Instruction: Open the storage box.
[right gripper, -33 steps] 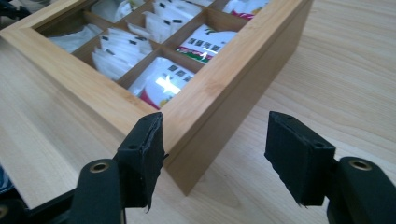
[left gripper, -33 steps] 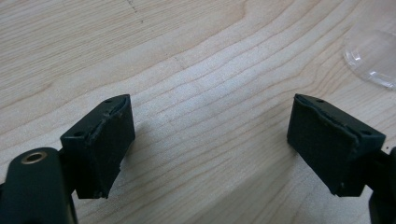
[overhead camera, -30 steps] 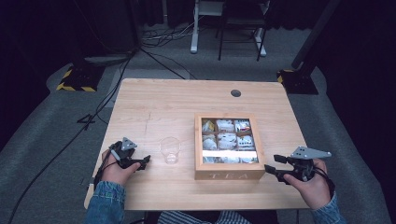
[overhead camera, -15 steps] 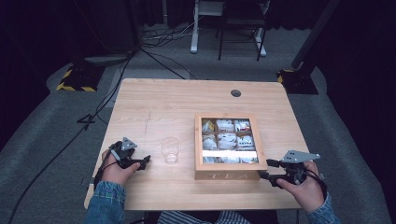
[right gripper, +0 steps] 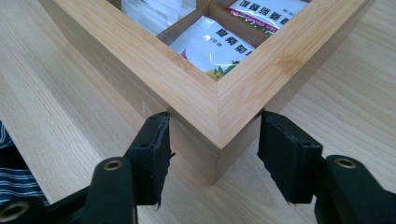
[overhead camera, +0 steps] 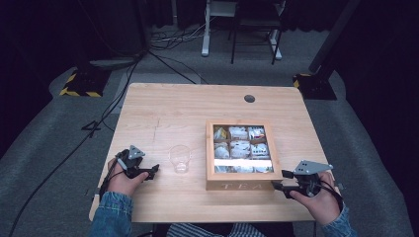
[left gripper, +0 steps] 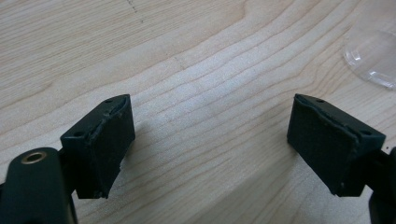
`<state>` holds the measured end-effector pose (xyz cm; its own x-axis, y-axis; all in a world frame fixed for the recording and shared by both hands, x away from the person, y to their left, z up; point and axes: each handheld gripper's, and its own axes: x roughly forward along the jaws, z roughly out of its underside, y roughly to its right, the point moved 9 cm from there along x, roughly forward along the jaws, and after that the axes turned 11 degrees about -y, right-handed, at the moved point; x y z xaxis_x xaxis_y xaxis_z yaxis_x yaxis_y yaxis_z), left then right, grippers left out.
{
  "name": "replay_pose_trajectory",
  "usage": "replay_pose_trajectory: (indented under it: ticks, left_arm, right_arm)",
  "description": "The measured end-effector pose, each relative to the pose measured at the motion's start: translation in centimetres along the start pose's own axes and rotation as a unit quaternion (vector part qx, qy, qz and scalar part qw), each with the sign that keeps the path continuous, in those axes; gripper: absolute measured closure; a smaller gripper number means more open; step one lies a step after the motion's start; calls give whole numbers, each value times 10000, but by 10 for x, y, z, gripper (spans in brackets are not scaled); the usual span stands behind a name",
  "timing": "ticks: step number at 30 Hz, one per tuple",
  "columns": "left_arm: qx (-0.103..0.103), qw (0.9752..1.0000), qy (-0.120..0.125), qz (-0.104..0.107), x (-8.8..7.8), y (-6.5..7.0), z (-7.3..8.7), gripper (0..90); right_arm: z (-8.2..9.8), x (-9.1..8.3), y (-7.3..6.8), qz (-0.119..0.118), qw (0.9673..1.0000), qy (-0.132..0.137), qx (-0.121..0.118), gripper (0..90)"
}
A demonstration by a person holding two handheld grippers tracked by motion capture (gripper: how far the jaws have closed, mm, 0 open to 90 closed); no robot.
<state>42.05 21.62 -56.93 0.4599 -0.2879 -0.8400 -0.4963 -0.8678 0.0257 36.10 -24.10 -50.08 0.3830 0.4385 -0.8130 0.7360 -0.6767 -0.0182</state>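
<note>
Two tools (overhead camera: 281, 180), one tea box (overhead camera: 239, 185), one glass (overhead camera: 180, 159)

I see a clear glass cup (overhead camera: 180, 158) standing upright on my wooden desk (overhead camera: 188, 108), near its front edge and left of centre. A round cable hole (overhead camera: 249, 98) sits toward the far right. Beyond the desk, cables (overhead camera: 148, 54) trail over the grey floor (overhead camera: 44, 148), past a yellow-and-black striped base (overhead camera: 79, 84) at far left.
</note>
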Motion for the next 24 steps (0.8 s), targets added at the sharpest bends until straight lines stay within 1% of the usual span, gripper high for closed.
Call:
replay_pose_trajectory:
  ticks: [4,7,11,13,14,15,21,24]
  left_arm:
    - [9,10000,-3,3,0,0,0,154]
    - [-6,10000,0,1,0,0,0,154]
    - [10,10000,-4,3,0,0,0,154]
    - [-6,10000,0,1,0,0,0,154]
    - [-7,10000,0,1,0,0,0,154]
    - [-1,10000,-1,1,0,0,0,154]
    - [20,10000,4,-10,0,-1,0,154]
    - [10,10000,2,-1,0,0,0,154]
  right_arm:
    - [0,-1,0,63,10000,-15,-43,482]
    - [-2,-4,0,70,10000,28,-2,485]
    - [-3,-8,1,114,9999,33,-25,484]
    - [-6,-11,1,186,9998,97,-70,483]
    - [-6,-11,1,186,9998,97,-70,483]
    - [-8,-14,1,245,9995,149,-113,482]
    - [-11,-19,1,304,9990,266,-173,478]
    - [-14,-22,1,385,9984,346,-226,473]
